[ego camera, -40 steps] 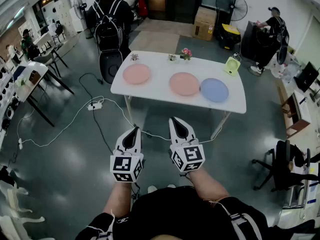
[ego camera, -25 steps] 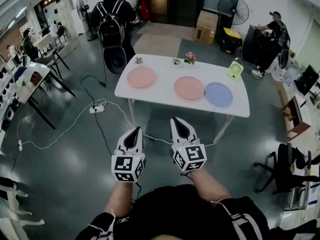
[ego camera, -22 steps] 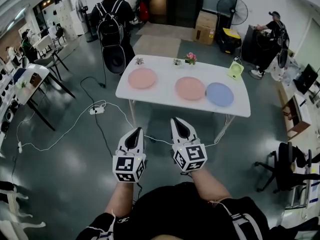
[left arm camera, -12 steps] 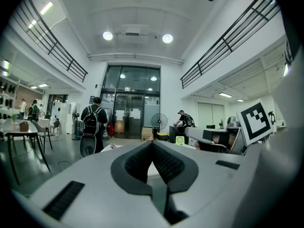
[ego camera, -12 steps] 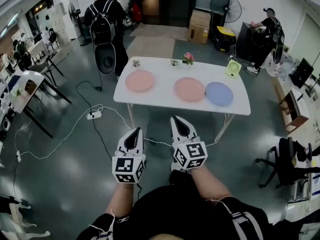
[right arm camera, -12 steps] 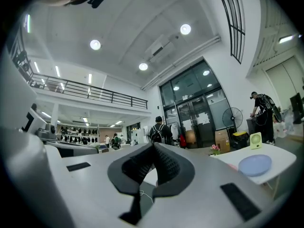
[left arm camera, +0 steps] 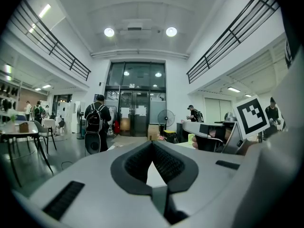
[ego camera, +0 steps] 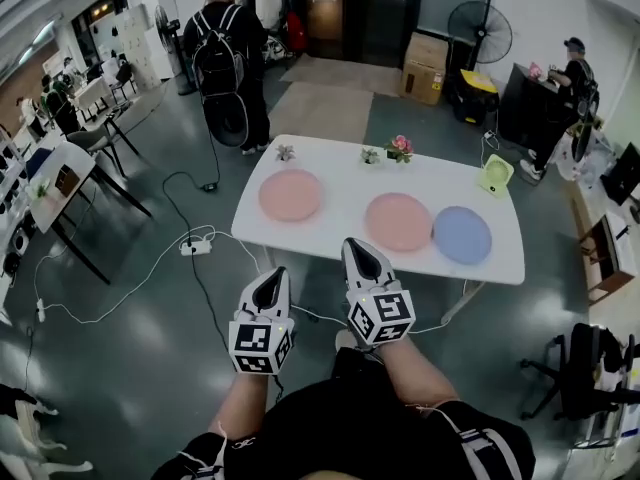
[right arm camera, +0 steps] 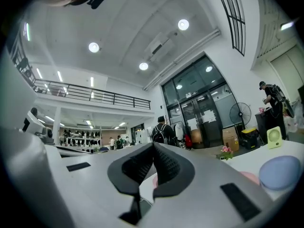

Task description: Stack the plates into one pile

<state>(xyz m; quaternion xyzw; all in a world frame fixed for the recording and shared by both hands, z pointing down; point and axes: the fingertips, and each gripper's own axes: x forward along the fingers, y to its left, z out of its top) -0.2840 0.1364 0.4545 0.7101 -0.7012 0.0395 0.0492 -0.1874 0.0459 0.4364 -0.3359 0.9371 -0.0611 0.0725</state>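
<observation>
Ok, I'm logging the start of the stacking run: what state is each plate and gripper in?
Left pink plate: flat on the table, alone, unstacked.
Middle pink plate: flat, unstacked.
Blue plate: flat, close beside the middle pink plate, unstacked.
Left gripper: jaws shut, empty, short of the table.
Right gripper: jaws shut, empty, short of the table.

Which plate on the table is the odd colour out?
The blue plate at the right end; the middle plate and left plate are pink.
</observation>
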